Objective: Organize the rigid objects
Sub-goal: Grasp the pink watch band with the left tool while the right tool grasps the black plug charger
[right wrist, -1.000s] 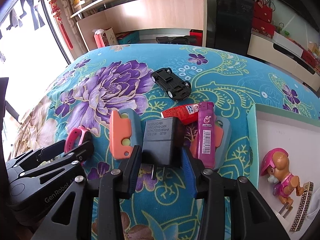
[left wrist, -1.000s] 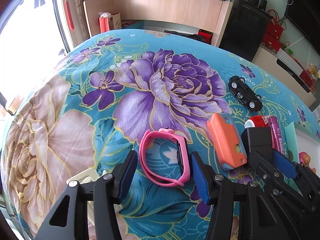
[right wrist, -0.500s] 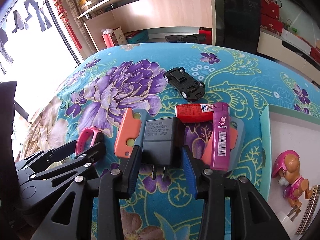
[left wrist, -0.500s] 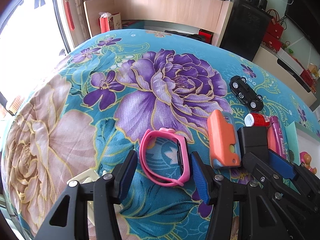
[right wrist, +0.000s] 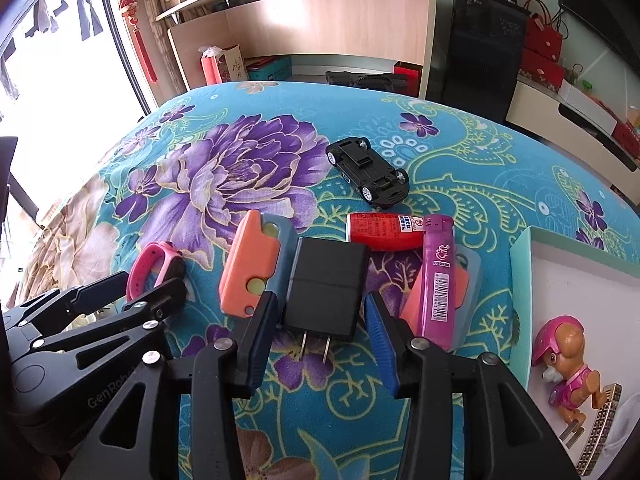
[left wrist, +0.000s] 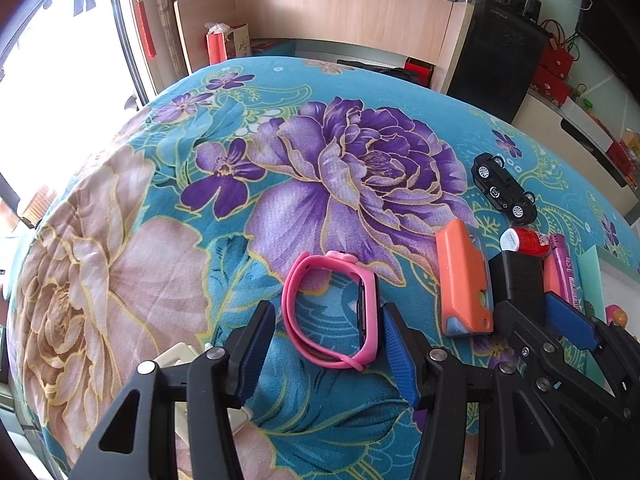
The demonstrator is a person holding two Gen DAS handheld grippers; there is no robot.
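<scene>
A pink watch (left wrist: 370, 312) lies on the flowered cloth between the fingers of my left gripper (left wrist: 326, 344), which is open; the left pad stands clear of the band. A black plug charger (right wrist: 326, 280) lies prongs toward me between the fingers of my right gripper (right wrist: 320, 332). Its jaws are opening, and a gap shows at the right pad. Right beside the charger are an orange and grey case (right wrist: 248, 264), a red bottle (right wrist: 380, 230) and a magenta lighter (right wrist: 436, 280) on a second orange case (right wrist: 460, 284).
A black toy car (right wrist: 368, 176) lies upside down farther back. A white tray with a teal rim (right wrist: 520, 280) at the right holds a toy dog (right wrist: 568, 352). A white object (left wrist: 176, 356) lies under my left gripper. Furniture stands beyond the cloth.
The right gripper's pads have eased apart from the charger. The orange case beside it has turned slightly. The left gripper and the watch have not moved.
</scene>
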